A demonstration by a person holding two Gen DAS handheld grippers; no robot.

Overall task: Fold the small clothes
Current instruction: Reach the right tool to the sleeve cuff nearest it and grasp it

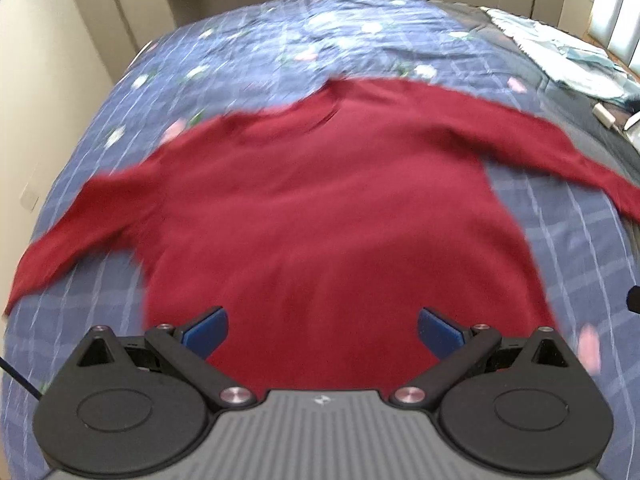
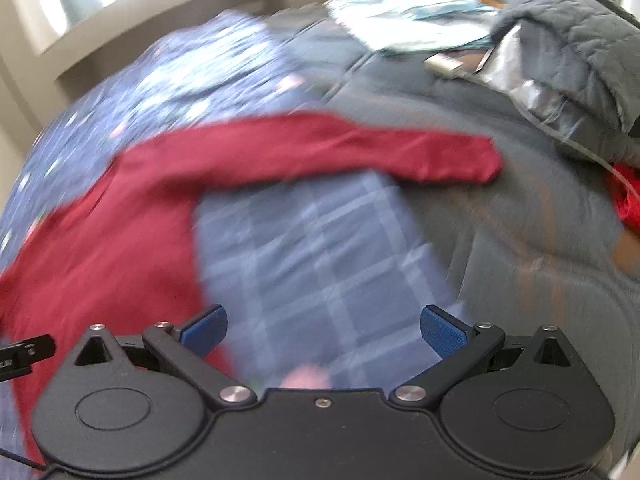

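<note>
A dark red long-sleeved sweater (image 1: 320, 200) lies spread flat on a blue plaid bedspread (image 1: 100, 300), both sleeves stretched out to the sides. My left gripper (image 1: 322, 334) is open and empty, hovering over the sweater's hem. In the right wrist view the sweater's body (image 2: 100, 240) is at the left and its right sleeve (image 2: 360, 148) reaches across to the right. My right gripper (image 2: 324, 330) is open and empty above the bedspread (image 2: 320, 260), just right of the sweater's side edge. Both views are motion-blurred.
A grey quilt (image 2: 520, 220) covers the bed's right side, with a bunched grey quilted piece (image 2: 580, 40), a red item (image 2: 626, 200) and pale teal cloth (image 2: 400, 20) beyond. The pale cloth also shows in the left wrist view (image 1: 560, 52). Walls border the bed at left.
</note>
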